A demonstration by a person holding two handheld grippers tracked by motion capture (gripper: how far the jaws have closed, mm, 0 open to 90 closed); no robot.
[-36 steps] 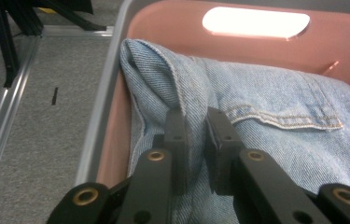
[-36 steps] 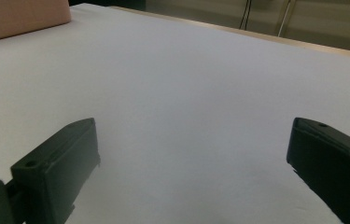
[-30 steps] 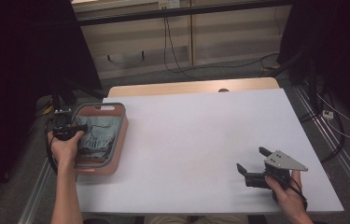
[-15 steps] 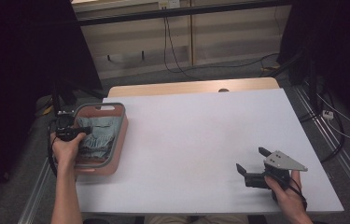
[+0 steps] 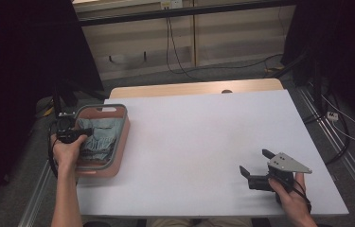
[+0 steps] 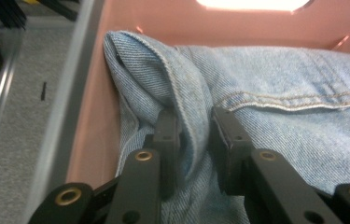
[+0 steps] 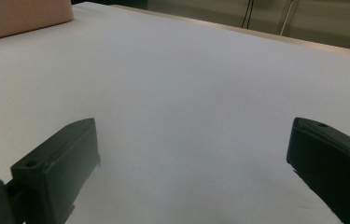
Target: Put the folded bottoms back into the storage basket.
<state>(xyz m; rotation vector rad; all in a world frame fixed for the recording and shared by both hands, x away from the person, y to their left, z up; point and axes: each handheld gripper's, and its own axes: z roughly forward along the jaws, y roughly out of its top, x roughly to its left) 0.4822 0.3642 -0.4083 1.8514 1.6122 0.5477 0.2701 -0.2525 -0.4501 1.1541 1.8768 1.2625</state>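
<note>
The left gripper [image 6: 192, 133] pinches a raised fold of the denim garment [image 6: 275, 140], which lies inside the pink basket [image 5: 123, 137] at the table's left edge; its jaws have just been opening slightly. The right gripper [image 5: 255, 165] rests wide open, holding nothing, on the white table [image 5: 203, 137].

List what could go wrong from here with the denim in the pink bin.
1. The left claw pinches just one narrow fold of the denim garment; its jaws have just been opening slightly, so the fold may slip free.
2. The pink bin sits at the table edge; pulling the cloth could drag or tip it.
3. The right claw rests open, far off, so it cannot steady the bin.
</note>
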